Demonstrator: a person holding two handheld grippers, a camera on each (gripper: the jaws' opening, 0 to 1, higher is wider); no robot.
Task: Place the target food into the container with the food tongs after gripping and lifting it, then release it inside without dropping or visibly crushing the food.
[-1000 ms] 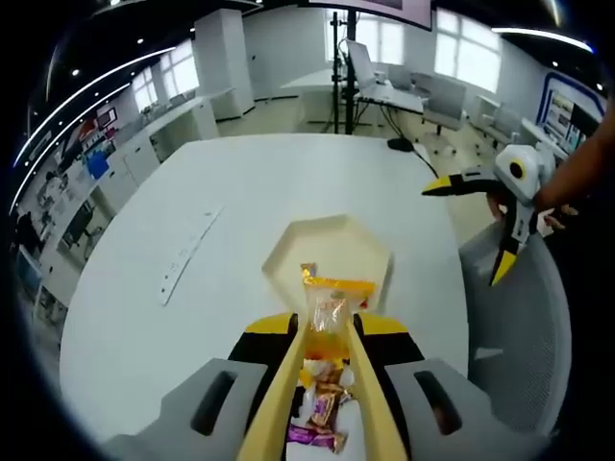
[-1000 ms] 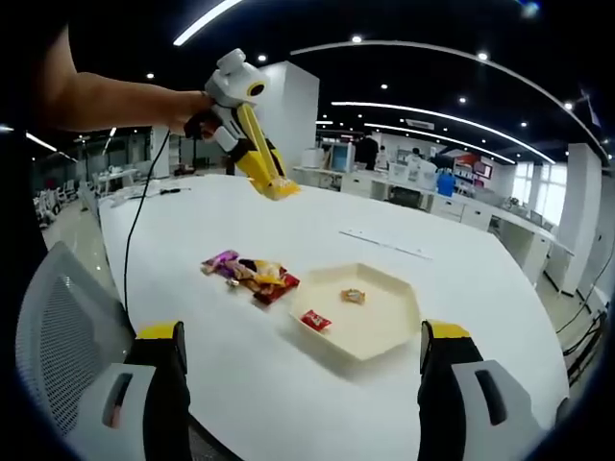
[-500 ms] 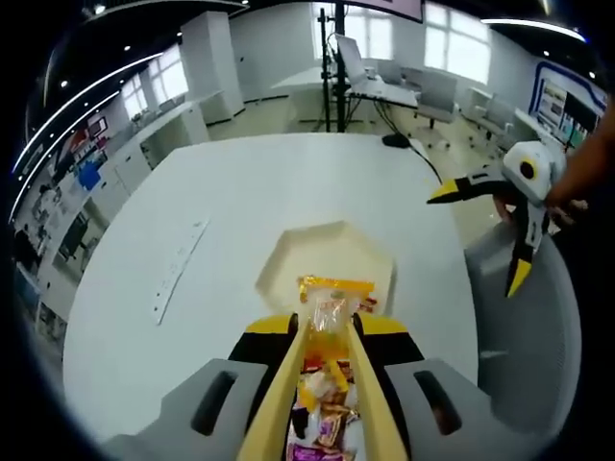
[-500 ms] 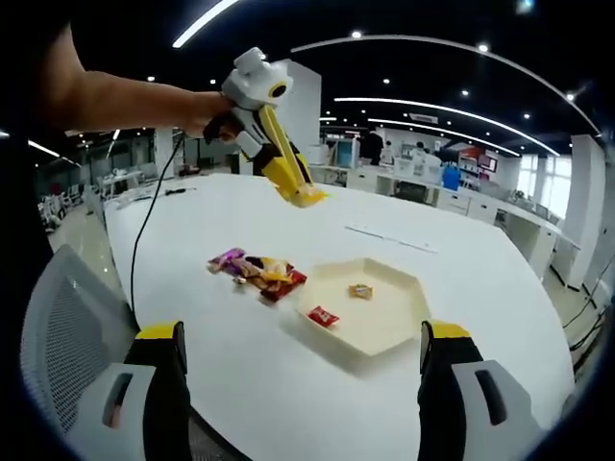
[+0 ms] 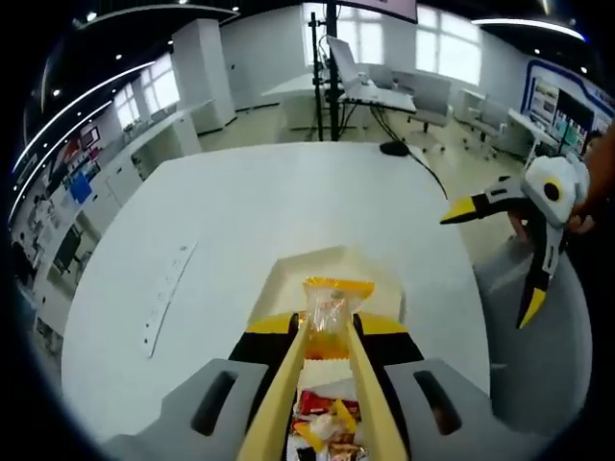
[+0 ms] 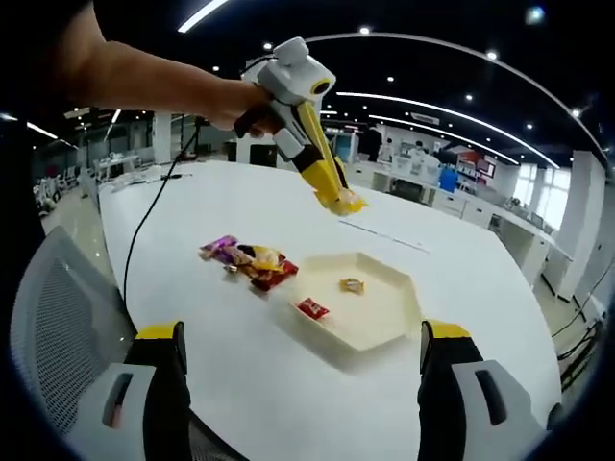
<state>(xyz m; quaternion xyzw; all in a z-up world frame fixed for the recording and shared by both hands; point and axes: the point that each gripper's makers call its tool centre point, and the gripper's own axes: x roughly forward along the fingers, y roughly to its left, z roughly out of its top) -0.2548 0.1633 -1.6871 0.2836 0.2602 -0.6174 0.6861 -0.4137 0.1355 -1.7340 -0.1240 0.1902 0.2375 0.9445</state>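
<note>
Above the cream hexagonal tray (image 6: 370,312), my left hand-held gripper (image 5: 330,331) is pinching a small clear-and-orange wrapped snack packet (image 5: 332,315) between its long yellow tong jaws, which are pressed against the packet's sides. From the right gripper view I am seeing that same left hand-held gripper (image 6: 344,204) slanting down from my hand (image 6: 245,101), the orange packet (image 6: 348,204) hanging at its tip in the air over the tray's far side, touching nothing below it. Inside the tray, a red wrapped sweet (image 6: 311,308) is lying near the edge closest to the snack pile, and a small orange-brown wrapped sweet (image 6: 352,284) is lying toward the far wall, the two well apart. Beside the tray, on the round white bench (image 6: 240,355), a loose pile of purple, yellow and red wrapped snacks (image 6: 248,260) is sitting, near the tray but not touching it. In the left gripper view, part of that pile (image 5: 322,427) is showing between the tong jaws on the side of the tray (image 5: 288,279) nearest me. My right hand-held gripper (image 5: 504,250) is hovering off the bench edge, well away from the tray, its yellow-tipped black jaws spread wide apart with nothing between them. A grey mesh chair back (image 6: 67,327) is standing by the bench on the pile's side of the tray.
</note>
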